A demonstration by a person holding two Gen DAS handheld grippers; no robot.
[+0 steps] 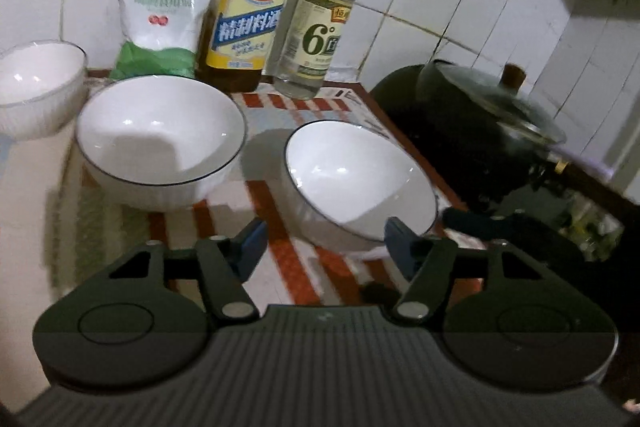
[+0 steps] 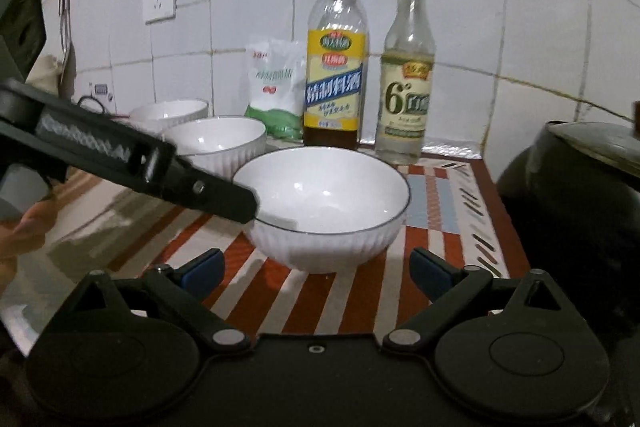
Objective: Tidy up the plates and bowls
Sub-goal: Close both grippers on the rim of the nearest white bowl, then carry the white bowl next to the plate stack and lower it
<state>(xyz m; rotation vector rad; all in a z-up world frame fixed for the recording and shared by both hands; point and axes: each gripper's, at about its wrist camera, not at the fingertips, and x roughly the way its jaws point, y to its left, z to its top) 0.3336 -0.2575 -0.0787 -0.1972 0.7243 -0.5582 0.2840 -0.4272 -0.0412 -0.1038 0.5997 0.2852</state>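
Near bowl [image 2: 326, 205]: white, ribbed wall, dark rim line, upright on striped mat [image 2: 360, 291] on worktop. Two more bowls [image 2: 216, 141] behind to the left. Likely glazed ceramic: stiff, slick, chippable, moderate weight. Best taken by the rim, one pad inside, one outside. Left gripper [image 1: 324, 247] at its left rim, jaws partly open, nothing pinched yet. Right gripper [image 2: 316, 269] just short of it, jaws wide, empty. Bottles [image 2: 336, 67] and dark pot [image 2: 580, 195] beyond.
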